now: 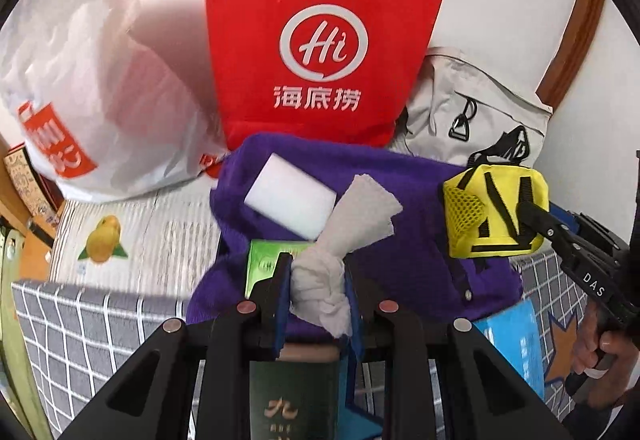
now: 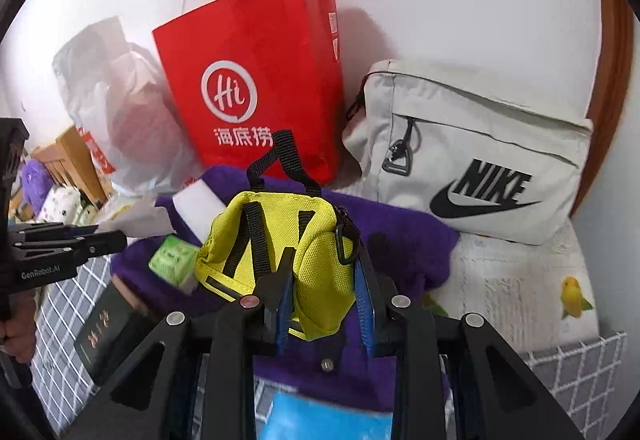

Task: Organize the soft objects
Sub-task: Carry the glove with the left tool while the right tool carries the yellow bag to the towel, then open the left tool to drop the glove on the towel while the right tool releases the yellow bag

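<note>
The left gripper (image 1: 318, 280) pinches a knotted white tissue (image 1: 340, 240) and the right gripper (image 2: 324, 280) clamps a small yellow pouch (image 2: 276, 252) (black straps) — both above the purple cloth (image 1: 420, 240), before the red bag (image 2: 256, 91).

I see a crumpled, matt tissue-paper wad (image 1: 320, 280) and a smooth white foam block (image 1: 289, 195) over fuzzy purple knit cloth (image 1: 416, 240). The yellow pouch (image 2: 276, 252) is woven nylon with a mesh panel. The red bag (image 2: 256, 95) is smooth paper; the grey bag (image 2: 472, 143) is matt canvas.
</note>
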`<action>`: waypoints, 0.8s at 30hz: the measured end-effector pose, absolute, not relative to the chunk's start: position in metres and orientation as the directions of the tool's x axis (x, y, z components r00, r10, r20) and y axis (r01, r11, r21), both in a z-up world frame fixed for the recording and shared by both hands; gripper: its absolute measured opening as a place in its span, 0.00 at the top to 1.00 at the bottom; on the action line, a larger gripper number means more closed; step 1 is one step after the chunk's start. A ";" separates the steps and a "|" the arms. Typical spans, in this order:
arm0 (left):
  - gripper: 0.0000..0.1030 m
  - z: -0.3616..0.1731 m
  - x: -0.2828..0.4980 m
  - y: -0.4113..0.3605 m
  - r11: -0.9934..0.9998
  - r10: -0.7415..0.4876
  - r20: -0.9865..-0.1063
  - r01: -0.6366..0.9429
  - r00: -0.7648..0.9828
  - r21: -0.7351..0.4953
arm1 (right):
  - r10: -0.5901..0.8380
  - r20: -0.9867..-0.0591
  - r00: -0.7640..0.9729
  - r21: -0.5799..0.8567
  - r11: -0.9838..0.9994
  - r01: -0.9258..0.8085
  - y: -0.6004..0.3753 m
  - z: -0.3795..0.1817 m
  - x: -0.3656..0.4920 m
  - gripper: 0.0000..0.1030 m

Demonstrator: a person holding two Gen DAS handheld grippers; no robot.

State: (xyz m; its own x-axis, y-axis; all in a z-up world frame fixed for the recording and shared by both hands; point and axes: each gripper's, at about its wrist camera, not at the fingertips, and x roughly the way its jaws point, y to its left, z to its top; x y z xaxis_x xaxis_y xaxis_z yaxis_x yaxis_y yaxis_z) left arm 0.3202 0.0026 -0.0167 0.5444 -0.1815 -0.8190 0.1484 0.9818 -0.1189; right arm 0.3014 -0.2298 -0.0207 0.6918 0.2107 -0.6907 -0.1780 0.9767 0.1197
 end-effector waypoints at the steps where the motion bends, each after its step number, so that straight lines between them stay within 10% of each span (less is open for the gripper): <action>1: 0.77 -0.016 0.325 0.001 0.981 -0.182 -0.819 0.152 0.544 -0.117 | 0.219 -0.690 0.690 0.128 0.975 -0.181 -0.231 -0.021 0.306 0.73; 24: 0.77 -0.068 0.371 -0.009 0.984 -0.167 -0.869 0.131 0.466 -0.119 | 0.197 -0.782 0.592 0.110 0.978 -0.179 -0.228 -0.071 0.363 0.73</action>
